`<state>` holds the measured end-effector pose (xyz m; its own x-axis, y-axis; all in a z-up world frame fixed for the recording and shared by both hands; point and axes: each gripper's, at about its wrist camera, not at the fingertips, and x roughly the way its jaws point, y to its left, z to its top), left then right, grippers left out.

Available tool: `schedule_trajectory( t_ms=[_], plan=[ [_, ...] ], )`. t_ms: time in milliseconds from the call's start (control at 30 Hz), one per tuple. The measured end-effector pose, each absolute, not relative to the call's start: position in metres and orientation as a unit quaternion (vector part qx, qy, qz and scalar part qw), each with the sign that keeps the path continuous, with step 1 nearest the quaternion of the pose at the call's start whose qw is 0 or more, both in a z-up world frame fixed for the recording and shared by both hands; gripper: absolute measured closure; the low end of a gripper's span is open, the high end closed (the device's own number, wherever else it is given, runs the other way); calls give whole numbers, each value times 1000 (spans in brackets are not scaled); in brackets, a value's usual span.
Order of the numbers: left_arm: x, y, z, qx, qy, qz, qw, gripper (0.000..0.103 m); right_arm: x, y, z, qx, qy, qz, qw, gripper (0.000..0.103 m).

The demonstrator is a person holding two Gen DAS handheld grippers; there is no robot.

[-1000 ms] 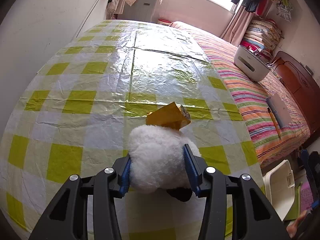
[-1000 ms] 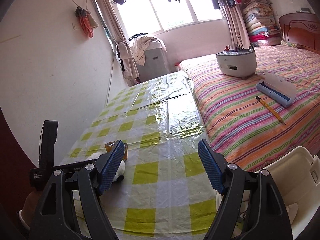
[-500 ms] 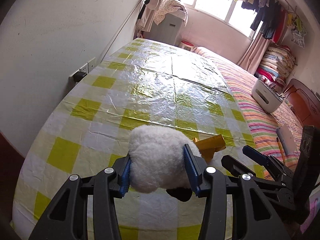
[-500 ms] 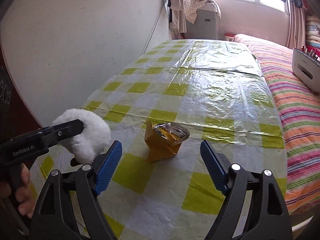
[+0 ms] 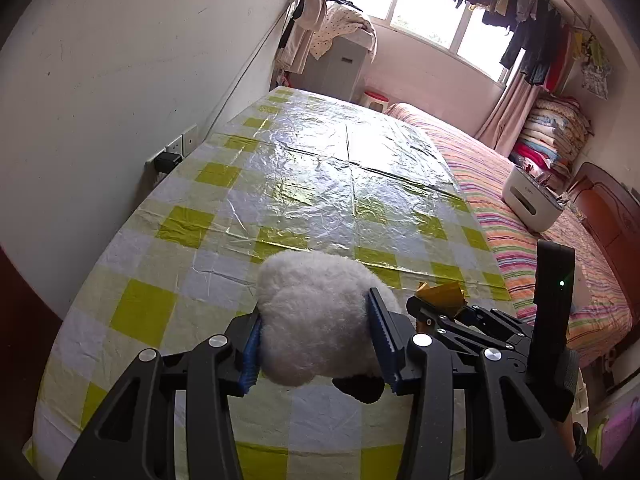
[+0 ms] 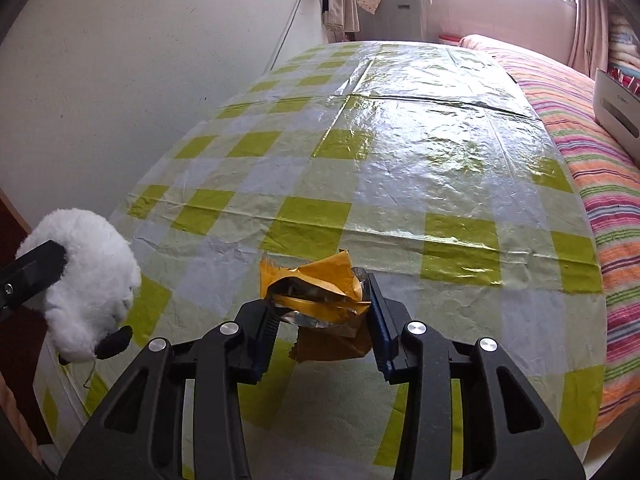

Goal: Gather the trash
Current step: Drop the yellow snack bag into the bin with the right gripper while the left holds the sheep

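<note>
Grab step: right gripper point(image 6: 320, 316) jaws clamped on yellow wrapper point(image 6: 320, 300) at near table point(image 6: 400, 160) edge, left gripper point(image 5: 314, 340) squeezing white plush point(image 5: 316, 316); next prob lift & bin it.

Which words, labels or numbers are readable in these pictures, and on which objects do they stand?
No text can be read with certainty.
White box on the bed: a small dark mark on its front, too small to read.
Yellow wrapper in the right gripper: no print legible.
</note>
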<state>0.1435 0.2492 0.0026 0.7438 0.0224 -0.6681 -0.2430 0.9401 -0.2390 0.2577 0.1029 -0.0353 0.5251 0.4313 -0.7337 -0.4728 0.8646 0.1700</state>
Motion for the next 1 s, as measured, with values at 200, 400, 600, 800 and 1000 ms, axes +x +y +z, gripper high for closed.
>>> schedule_trajectory(
  t_ms=[200, 400, 600, 800, 1000],
  plan=[
    [130, 225, 8, -143, 335, 46, 930, 58, 212, 53, -16, 18, 383, 261, 886, 64],
    [116, 189, 11, -124, 326, 7, 937, 58, 162, -1, -10, 48, 359, 233, 903, 64],
    [103, 159, 9, -119, 332, -29, 935, 58, 122, -48, -2, 75, 306, 190, 930, 64],
    [89, 120, 13, -106, 326, -57, 937, 58, 93, -90, 2, 102, 266, 152, 946, 64],
    [80, 81, 16, -93, 331, -85, 935, 58, 78, -129, -1, 132, 255, 110, 952, 64]
  ],
)
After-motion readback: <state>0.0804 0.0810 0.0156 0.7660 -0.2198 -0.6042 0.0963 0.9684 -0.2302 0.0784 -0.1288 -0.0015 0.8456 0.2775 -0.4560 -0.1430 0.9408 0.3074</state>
